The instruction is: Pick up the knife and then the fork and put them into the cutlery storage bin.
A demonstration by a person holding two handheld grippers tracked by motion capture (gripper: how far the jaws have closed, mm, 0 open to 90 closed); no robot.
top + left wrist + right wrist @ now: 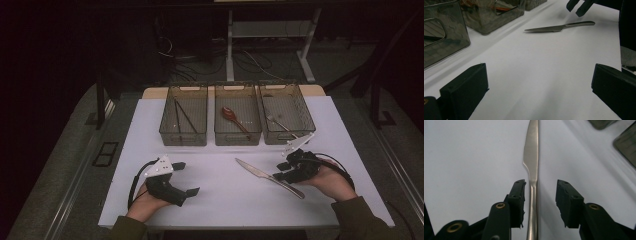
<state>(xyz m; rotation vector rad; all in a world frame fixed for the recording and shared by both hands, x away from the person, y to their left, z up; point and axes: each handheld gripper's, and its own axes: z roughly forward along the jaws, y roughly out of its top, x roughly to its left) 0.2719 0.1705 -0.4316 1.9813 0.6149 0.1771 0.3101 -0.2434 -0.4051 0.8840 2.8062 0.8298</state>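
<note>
- Right gripper [540,203]: jaws part-open, straddling the handle of the knife [532,177]; handle between the pads, nearer one pad, contact impossible to confirm.
- Left gripper [539,90]: jaws spread wide, holding nothing, above bare white table [544,75], well apart from the knife.
- One knife, flat on the table in front of the bins, blade pointing toward the middle of the table, handle under the right gripper [295,170].
- Three clear bins in a row at the far side: left bin [183,116] with thin dark sticks, number unclear; middle bin [237,116] with one red spoon [231,115]; right bin [286,114] with one metal utensil [276,122], kind hard to tell.
- Nothing lying between the knife and the bins; left gripper [172,182] near the table's near edge, off to the left.
</note>
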